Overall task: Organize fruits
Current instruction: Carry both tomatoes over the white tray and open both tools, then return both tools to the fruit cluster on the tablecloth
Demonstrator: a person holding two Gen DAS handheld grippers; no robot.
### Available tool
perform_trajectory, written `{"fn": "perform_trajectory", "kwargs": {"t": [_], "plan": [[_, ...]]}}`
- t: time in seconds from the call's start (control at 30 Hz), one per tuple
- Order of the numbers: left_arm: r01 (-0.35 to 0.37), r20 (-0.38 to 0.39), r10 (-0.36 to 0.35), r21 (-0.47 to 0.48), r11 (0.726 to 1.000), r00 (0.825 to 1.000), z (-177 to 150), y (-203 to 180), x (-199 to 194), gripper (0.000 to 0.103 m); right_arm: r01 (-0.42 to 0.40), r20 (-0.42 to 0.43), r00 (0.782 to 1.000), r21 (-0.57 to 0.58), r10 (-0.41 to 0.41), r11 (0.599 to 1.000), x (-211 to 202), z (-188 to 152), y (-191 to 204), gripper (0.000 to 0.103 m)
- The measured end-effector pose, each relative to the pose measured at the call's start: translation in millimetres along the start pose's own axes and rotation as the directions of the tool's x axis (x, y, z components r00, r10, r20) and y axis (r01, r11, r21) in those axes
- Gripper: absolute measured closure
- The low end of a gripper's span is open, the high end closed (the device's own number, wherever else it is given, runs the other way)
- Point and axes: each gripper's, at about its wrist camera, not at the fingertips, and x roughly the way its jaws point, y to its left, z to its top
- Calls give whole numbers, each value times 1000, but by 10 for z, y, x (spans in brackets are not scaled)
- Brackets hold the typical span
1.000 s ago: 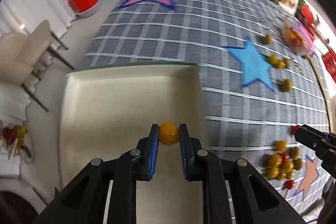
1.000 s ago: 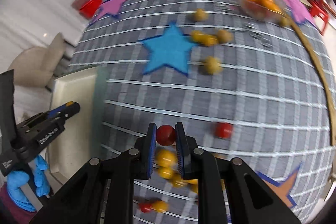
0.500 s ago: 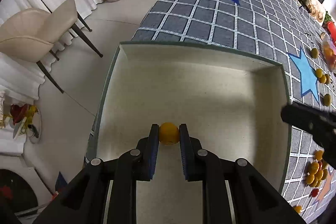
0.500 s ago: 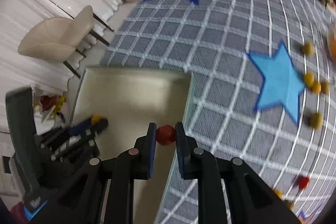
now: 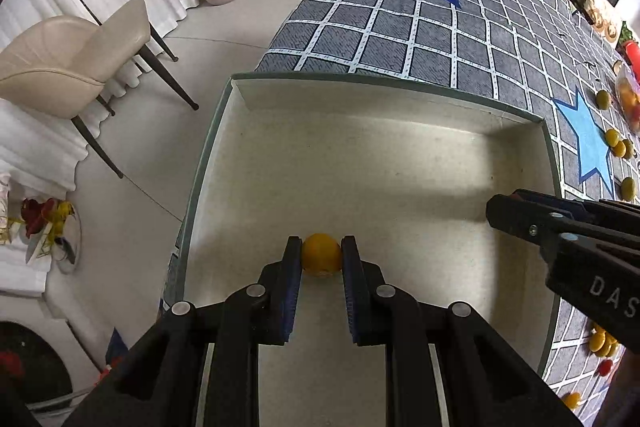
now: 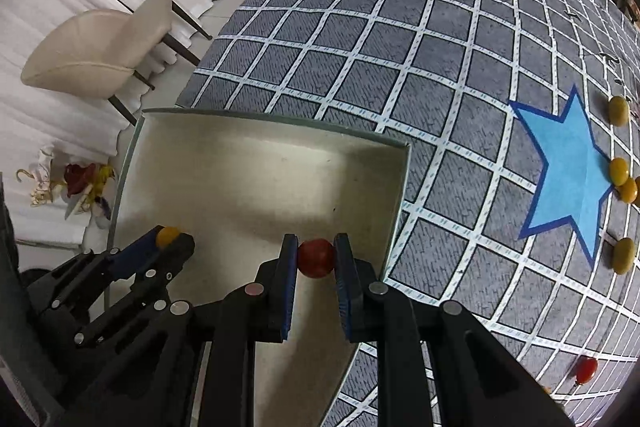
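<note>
Left gripper (image 5: 321,259): clamped on the yellow fruit (image 5: 321,256) over the near-left of the tray (image 5: 384,95) — poised for release.
Right gripper (image 6: 316,259): pinching the red fruit (image 6: 316,258) above the tray's right side — kept apart, likely for sorting.

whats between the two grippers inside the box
Nothing: bare box floor lies between the left gripper holding a yellow fruit and the right gripper holding a red fruit, clearest in the right wrist view.

box (image 5: 400,87) at table (image 5: 400,27) edge; loose fruits (image 6: 619,171) lie well right; chair (image 5: 72,67) left on floor.
</note>
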Motion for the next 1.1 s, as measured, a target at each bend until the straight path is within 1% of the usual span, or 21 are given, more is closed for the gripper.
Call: {"fn": "perform_trajectory", "kwargs": {"t": [0.1, 0.13, 0.17, 0.2, 0.23, 0.27, 0.3, 0.33, 0.4, 0.47, 0.5, 0.63, 0.73, 0.83, 0.93, 1.03, 1.1], "plan": [[-7, 3, 7, 12, 1000, 1000, -14, -12, -10, 81, 2, -8, 1000, -8, -2, 1000, 26, -9, 16, 83], [-12, 4, 12, 16, 1000, 1000, -17, -13, -16, 76, 0, -12, 1000, -16, 0, 1000, 40, 0, 27, 81], [-24, 6, 24, 20, 1000, 1000, -20, -16, -27, 53, -11, -18, 1000, -19, 11, 1000, 50, 13, 30, 79], [-26, 11, 26, 20, 999, 1000, -26, -11, -42, 36, -22, -22, 1000, -16, 22, 1000, 46, 13, 27, 73], [-29, 36, 29, 16, 999, 999, -42, 0, -88, 17, -49, -23, 999, -4, 49, 999, 28, 15, 12, 62], [-35, 58, 34, 15, 999, 998, -49, 14, -134, 17, -68, -17, 998, 5, 68, 998, 8, 17, 5, 55], [-36, 72, 34, 26, 999, 997, -51, 12, -170, 17, -82, -4, 997, 10, 82, 997, -37, 12, -10, 42], [-38, 69, 35, 42, 998, 997, -55, -5, -185, 17, -89, 20, 996, 12, 89, 996, -114, -1, -28, 33], [-47, 60, 43, 65, 997, 997, -57, -42, -199, 17, -74, 52, 996, 22, 73, 997, -236, -21, -82, 25], [-44, 54, 39, 85, 995, 998, -55, -97, -245, 17, -94, 88, 992, 54, 89, 994, -393, -79, -201, 25], [-40, 54, 35, 91, 995, 998, -56, -130, -276, 17, -85, 100, 992, 73, 78, 994, -464, -106, -264, 25], [-9, 62, 1, 133, 991, 998, -59, -361, -426, 17, -28, 116, 993, 142, 11, 989, -678, -327, -630, 24], [24, 68, -38, 197, 980, 997, -110, -661, -539, 17, 19, 112, 993, 199, -42, 980, -791, -535, -925, 24], [67, 63, -86, 256, 964, 994, -166, -965, -648, 17, 78, 97, 989, 270, -108, 960, -914, -820, -1294, 24], [115, 46, -137, 315, 942, 990, -258, -1282, -730, 17, 129, 79, 983, 324, -163, 937, -999, -1089, -1582, 24], [152, 20, -172, 371, 916, 985, -334, -1507, -740, 17, 163, 60, 978, 369, -198, 915, -1123, -1376, -1825, 24], [161, 1, -178, 411, 897, 984, -395, -1680, -721, 17, 177, 49, 976, 379, -211, 908, -1153, -1521, -1944, 24]]}}
